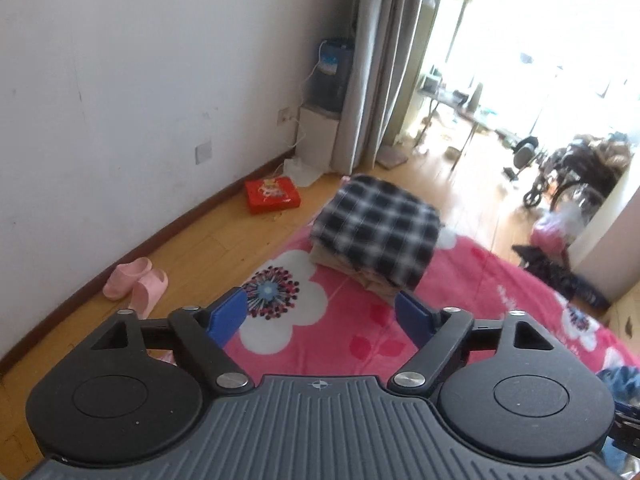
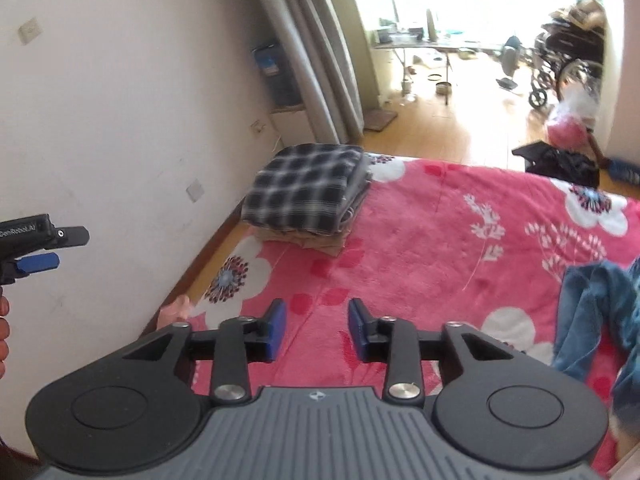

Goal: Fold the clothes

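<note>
Both grippers are hovering empty over the pink blanket (image 2: 420,216): left gripper (image 1: 320,316) wide open, right gripper (image 2: 316,328) partly open. Folded stack (image 2: 304,200) is lying ahead. Jeans (image 2: 592,312) are waiting rightward; best grasped at the waistband corners.

Daylight floods in from the blown-out window (image 1: 540,40), with fisheye bending, dark corners and slight blur.

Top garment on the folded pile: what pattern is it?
Black-and-white plaid shirt, clearest in the left wrist view.
</note>
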